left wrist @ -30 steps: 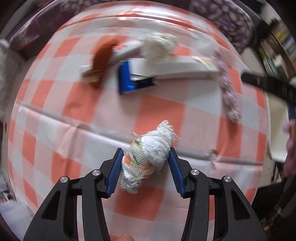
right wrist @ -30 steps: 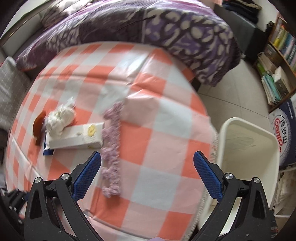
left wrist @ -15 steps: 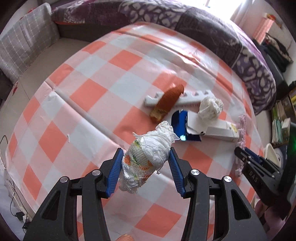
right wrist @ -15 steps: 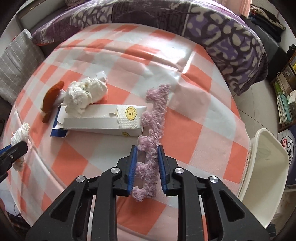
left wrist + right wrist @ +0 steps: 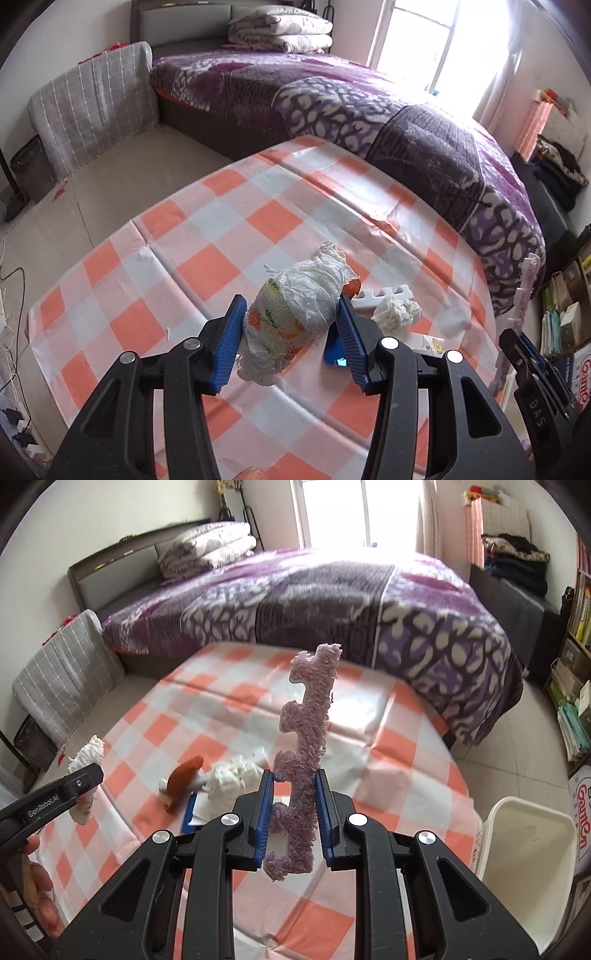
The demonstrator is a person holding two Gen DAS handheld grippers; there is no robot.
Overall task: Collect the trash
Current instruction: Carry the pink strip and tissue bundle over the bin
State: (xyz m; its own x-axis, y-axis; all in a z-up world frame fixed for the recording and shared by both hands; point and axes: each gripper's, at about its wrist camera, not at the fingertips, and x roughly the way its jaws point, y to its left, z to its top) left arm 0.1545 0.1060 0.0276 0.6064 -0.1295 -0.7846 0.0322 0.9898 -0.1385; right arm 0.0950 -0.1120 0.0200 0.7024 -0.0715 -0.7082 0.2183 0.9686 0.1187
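Your left gripper [image 5: 290, 339] is clamped on the crumpled white tissue wad with orange-green print [image 5: 295, 314], lifted clear for the carry. Your right gripper [image 5: 293, 818] pinches the fuzzy purple notched foam strip [image 5: 304, 746], standing upright between the fingers. Only the right view shows the white plastic bin [image 5: 528, 878], right of its fingers.

table [image 5: 406, 775]: right half bare | litter cluster [image 5: 225, 779] left-centre | bin [image 5: 524, 853] open beside right edge

A purple-quilted bed [image 5: 332, 602] stands behind the checked tablecloth [image 5: 221, 236].
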